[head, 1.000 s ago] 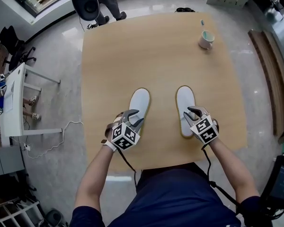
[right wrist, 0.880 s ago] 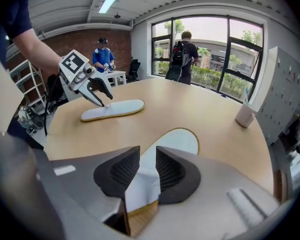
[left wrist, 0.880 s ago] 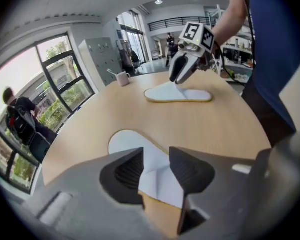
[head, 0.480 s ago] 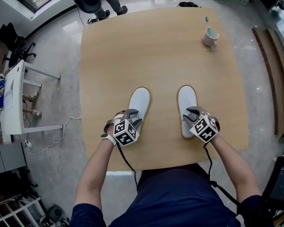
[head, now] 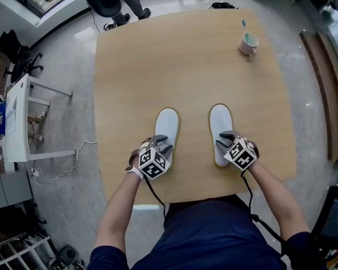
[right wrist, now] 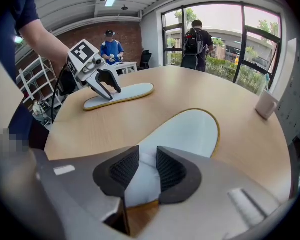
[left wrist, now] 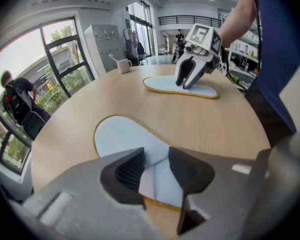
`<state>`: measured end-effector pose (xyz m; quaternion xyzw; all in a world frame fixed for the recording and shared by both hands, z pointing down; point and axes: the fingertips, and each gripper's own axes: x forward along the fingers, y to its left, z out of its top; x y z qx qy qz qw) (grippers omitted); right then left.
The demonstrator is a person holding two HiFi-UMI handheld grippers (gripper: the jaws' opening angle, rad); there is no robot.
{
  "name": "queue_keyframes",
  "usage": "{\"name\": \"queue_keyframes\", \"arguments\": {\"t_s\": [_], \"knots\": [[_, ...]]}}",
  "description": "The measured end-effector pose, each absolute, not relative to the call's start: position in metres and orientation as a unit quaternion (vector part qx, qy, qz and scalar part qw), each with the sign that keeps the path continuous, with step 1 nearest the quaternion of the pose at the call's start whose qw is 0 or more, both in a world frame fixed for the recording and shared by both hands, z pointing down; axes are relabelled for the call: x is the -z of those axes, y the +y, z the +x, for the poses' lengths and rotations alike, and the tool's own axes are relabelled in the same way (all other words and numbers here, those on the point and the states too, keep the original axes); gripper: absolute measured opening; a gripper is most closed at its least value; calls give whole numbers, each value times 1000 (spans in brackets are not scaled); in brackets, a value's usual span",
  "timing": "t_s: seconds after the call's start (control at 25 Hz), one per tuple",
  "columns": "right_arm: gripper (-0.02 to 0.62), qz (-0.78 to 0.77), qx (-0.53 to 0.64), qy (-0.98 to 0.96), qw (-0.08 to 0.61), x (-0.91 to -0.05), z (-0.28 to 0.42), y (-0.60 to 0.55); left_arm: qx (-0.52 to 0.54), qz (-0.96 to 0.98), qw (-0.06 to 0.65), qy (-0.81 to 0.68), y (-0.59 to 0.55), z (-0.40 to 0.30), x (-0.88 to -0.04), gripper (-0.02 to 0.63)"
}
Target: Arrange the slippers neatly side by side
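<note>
Softness and lightness likely favoured heel grips: left claw (head: pixel 162 145) clamped left slipper (head: pixel 167 122); right claw (head: pixel 222 139) was closing on right slipper (head: pixel 221 120).

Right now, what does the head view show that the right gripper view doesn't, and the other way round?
Only the head view: the whole table from above, the person's forearms, and the floor around it with a white desk. Only the right gripper view: the right gripper close up, jaws closing with the right slipper heel between them, plus tall windows and a person with a backpack. Both: the two slippers lying parallel, the left gripper at the left slipper heel, and the mug.
</note>
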<state>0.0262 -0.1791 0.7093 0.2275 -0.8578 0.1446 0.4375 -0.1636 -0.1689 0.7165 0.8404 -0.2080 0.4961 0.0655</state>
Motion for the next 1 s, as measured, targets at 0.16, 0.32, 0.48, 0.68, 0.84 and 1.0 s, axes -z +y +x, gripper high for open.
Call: {"name": "queue_keyframes", "arguments": {"t_s": [0.16,0.32,0.48,0.68,0.84,1.0], "knots": [[115,232,-149,-857,435,-711,22,-173,-493,839,75,-218,-160,-154,-718,158],[115,238,-152,-859,426,-711,12,-165,-483,838,94,-235,-150,-145,-718,157],[115,242,-154,-860,423,-710,8,-159,-474,838,110,-249,-139,-131,-718,156],[115,235,-150,-862,424,-709,0,-154,-463,831,125,-281,-136,-124,-717,158],[115,226,-145,-865,424,-709,-6,-146,-452,826,143,-304,-132,-117,-717,156],[115,218,-143,-867,425,-709,-12,-138,-447,826,148,-308,-122,-107,-717,156]]}}
